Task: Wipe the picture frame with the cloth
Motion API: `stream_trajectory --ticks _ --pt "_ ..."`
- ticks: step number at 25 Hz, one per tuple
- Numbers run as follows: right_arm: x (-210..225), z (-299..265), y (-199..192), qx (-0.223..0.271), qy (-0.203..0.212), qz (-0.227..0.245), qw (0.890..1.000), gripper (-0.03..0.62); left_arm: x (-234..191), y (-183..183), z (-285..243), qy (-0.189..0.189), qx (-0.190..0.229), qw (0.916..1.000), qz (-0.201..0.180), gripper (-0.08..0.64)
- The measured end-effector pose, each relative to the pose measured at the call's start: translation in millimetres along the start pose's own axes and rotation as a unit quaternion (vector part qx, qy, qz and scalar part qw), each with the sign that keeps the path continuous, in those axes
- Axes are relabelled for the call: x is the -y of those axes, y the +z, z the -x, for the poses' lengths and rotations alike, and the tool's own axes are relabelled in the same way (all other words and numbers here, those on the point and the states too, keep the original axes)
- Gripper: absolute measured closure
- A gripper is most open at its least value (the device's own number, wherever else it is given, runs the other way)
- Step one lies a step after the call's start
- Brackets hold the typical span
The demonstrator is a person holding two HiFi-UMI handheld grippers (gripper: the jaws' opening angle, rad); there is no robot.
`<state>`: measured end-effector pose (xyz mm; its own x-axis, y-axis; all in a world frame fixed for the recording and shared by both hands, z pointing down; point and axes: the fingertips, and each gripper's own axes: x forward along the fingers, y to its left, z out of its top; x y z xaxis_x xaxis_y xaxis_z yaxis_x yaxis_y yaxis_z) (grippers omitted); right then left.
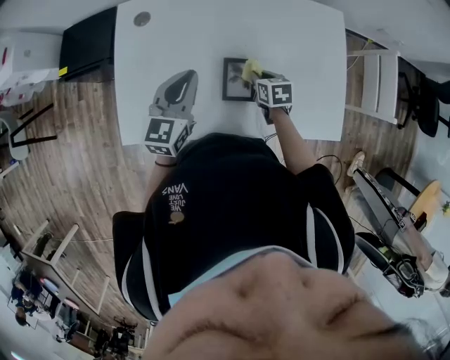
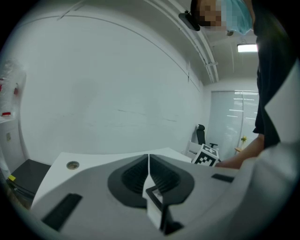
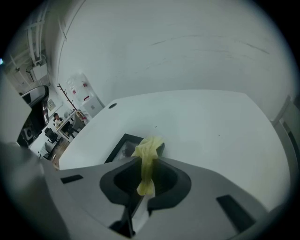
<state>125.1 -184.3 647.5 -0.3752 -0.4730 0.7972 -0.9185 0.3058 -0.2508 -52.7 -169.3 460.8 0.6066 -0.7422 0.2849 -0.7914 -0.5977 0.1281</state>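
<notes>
A small black picture frame lies flat on the white table; the right gripper view shows the frame just past the jaws. My right gripper is shut on a yellow cloth, which hangs over the frame's right edge. In the right gripper view the cloth is pinched between the jaws. My left gripper is shut and holds nothing, hovering over the table left of the frame. Its jaws meet in the left gripper view.
A round cable hole sits at the table's far left. A white chair stands to the right of the table, a black cabinet to the left. Wooden floor surrounds the table.
</notes>
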Motion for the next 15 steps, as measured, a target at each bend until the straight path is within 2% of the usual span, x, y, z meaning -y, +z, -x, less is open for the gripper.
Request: stream_trajectory --ticks 9,15 --pt "25.3 14.7 -7.4 0.005 -0.032 -0.019 0.999 0.546 8.3 1.4 -8.0 -0.023 0.001 0.9997 -0.006 0.541" --pt "19.8 22.1 -1.9 0.019 -0.025 -0.022 0.999 0.546 10.4 2.6 -6.2 -0.024 0.003 0.9997 -0.007 0.541"
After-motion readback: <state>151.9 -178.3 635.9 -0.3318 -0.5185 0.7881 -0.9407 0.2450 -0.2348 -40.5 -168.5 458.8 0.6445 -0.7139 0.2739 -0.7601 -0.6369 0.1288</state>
